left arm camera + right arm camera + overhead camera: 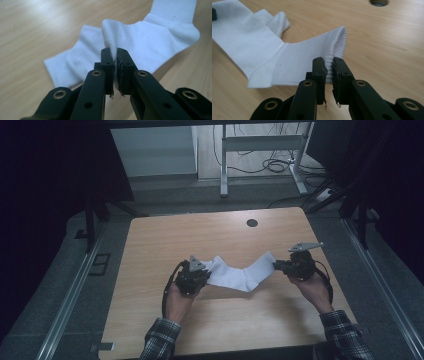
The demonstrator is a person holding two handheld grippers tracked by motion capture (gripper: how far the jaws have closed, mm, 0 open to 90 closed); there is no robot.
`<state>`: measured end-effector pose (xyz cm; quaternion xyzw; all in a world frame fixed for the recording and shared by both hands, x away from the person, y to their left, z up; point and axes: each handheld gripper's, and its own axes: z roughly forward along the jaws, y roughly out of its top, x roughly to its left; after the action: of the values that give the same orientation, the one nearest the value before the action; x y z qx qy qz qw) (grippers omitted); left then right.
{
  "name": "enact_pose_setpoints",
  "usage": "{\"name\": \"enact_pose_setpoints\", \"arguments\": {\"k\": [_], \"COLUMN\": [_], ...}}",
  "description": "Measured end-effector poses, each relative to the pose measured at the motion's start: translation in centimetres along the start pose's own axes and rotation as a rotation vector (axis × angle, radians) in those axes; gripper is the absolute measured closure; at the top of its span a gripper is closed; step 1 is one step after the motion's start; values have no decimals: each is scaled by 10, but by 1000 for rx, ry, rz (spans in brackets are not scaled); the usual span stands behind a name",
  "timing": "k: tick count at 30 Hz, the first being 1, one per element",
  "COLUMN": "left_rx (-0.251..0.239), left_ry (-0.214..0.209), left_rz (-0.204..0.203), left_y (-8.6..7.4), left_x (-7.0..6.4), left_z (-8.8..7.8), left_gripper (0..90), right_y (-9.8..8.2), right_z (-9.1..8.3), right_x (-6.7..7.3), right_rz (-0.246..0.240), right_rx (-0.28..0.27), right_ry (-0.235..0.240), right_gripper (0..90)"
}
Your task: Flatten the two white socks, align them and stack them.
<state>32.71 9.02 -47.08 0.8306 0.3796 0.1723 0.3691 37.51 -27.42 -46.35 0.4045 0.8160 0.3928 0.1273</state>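
Observation:
A white sock [240, 271] hangs stretched between my two grippers above the middle of the wooden table [165, 240]. My left gripper [204, 270] is shut on the sock's toe end; in the left gripper view the fabric [150, 42] is pinched between the black jaws of the left gripper [116, 53]. My right gripper [278, 265] is shut on the ribbed cuff, and the right gripper view shows the cuff [312, 62] clamped in the right gripper [328, 62]. The sock's middle sags toward the tabletop.
A round cable hole [252, 223] sits near the table's far edge. Beyond the table stand a metal frame [260, 150] and loose cables [277, 166] on the floor. Rails [70, 295] run along both sides of the table.

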Motion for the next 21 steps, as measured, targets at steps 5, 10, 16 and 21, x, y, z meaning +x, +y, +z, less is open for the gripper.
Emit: {"name": "enact_pose_setpoints", "arguments": {"k": [5, 10, 16, 21], "left_rx": [11, 58, 109, 110], "left_ry": [-6, -13, -13, 3], "left_rz": [-30, -41, -68, -90], "left_y": [-28, -57, -80, -83], "left_x": [-2, -2, -2, 4], "left_z": [-16, -22, -18, -15], "left_gripper": [846, 842, 830, 740], "right_y": [-7, -19, -31, -36], "right_z": [7, 19, 33, 35], "right_x": [19, 35, 45, 43], "right_rz": [-21, -39, -66, -65], "right_rx": [19, 60, 124, 133], "right_ry": [45, 89, 89, 80], "right_gripper": [796, 790, 778, 719]}}
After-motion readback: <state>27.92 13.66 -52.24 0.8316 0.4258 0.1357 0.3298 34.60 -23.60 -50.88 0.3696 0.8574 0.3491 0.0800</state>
